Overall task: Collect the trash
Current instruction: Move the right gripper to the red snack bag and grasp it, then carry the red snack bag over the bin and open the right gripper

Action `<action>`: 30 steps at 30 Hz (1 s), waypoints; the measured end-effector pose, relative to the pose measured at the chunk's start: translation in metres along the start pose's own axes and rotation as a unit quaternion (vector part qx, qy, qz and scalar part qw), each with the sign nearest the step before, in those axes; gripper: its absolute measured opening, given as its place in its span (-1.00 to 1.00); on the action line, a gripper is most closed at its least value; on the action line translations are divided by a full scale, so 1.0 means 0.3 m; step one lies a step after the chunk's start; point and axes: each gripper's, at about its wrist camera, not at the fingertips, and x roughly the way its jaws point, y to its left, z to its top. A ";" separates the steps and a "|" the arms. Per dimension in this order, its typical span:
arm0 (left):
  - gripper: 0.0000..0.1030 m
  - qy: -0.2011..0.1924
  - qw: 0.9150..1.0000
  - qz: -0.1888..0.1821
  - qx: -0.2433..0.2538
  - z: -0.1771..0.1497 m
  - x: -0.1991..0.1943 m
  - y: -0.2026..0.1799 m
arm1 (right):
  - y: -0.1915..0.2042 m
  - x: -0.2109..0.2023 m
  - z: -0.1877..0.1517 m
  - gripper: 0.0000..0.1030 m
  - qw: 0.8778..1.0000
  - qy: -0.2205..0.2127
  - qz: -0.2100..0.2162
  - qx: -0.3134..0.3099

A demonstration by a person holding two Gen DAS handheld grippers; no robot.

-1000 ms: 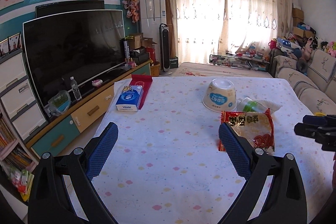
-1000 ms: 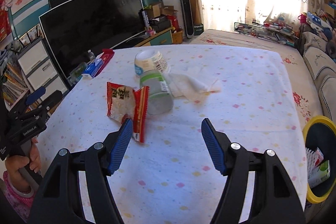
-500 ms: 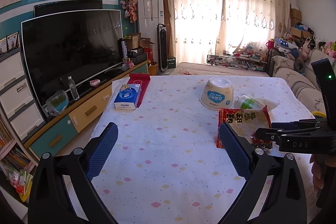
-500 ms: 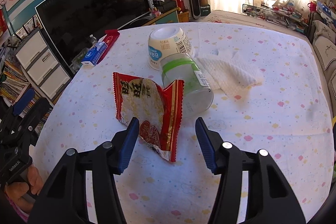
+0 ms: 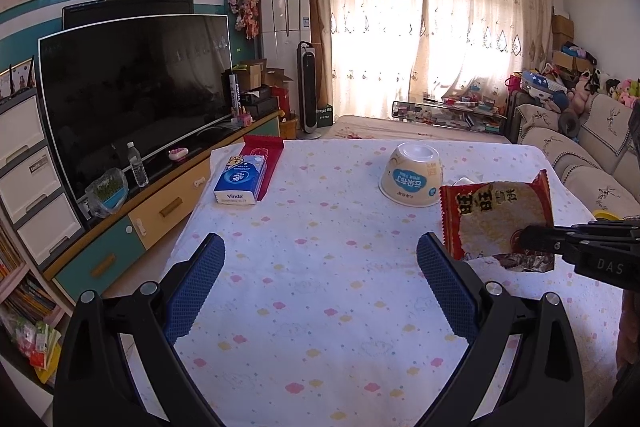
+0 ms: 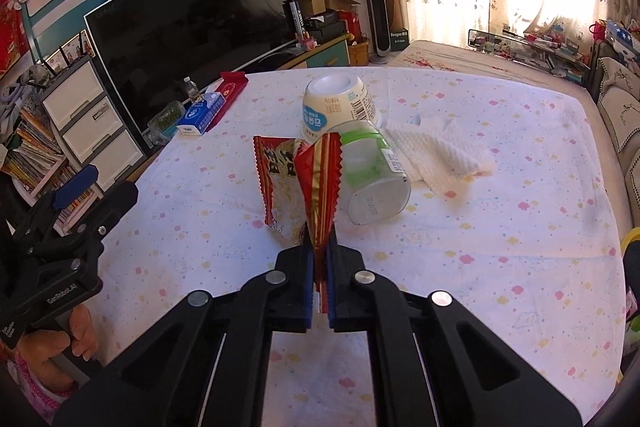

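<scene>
A red snack wrapper point(image 6: 316, 179) stands on edge just over the tablecloth, pinched at its near corner by my right gripper point(image 6: 319, 251), which is shut on it. In the left wrist view the same wrapper point(image 5: 496, 219) hangs lifted from the right gripper point(image 5: 532, 239). Behind it lie a clear plastic jar point(image 6: 372, 171) with a green band, tipped on its side, an upturned white cup point(image 6: 336, 103) and a crumpled white paper towel point(image 6: 436, 151). My left gripper point(image 5: 320, 255) hovers open over the near cloth, holding nothing.
A blue tissue pack point(image 5: 240, 179) on a red packet point(image 5: 266, 155) sits at the table's far left. A yellow-rimmed bin point(image 6: 630, 239) shows past the table's right edge. A TV cabinet runs along the left and a sofa along the right.
My right gripper moved in over the wrapper, shut on its near corner and tipped it up off the cloth. The left gripper stayed where it was.
</scene>
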 end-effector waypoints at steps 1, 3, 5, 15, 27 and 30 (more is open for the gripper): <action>0.85 0.000 1.000 0.000 0.000 -0.001 0.001 -0.001 | -0.007 -0.021 -0.004 -0.91 1.000 -0.006 -0.001 0.002; 0.85 0.002 1.000 0.000 0.001 -0.002 0.002 -0.001 | -0.026 -0.066 -0.010 -0.91 1.000 -0.020 -0.009 0.007; 0.85 0.003 1.000 0.000 0.000 -0.005 0.002 -0.003 | -0.053 -0.113 -0.019 -0.91 0.999 -0.033 -0.020 0.014; 0.85 0.010 1.000 0.005 0.006 -0.016 0.017 -0.006 | -0.342 -0.329 -0.068 -0.91 0.987 -0.085 -0.114 0.078; 0.85 0.020 1.000 0.001 -0.001 -0.017 0.042 0.006 | -0.773 -0.479 -0.221 -0.86 0.947 -0.084 -0.248 0.184; 0.85 0.022 1.000 0.002 0.003 -0.021 0.046 0.001 | -0.844 -0.492 -0.248 -0.86 0.938 -0.083 -0.268 0.203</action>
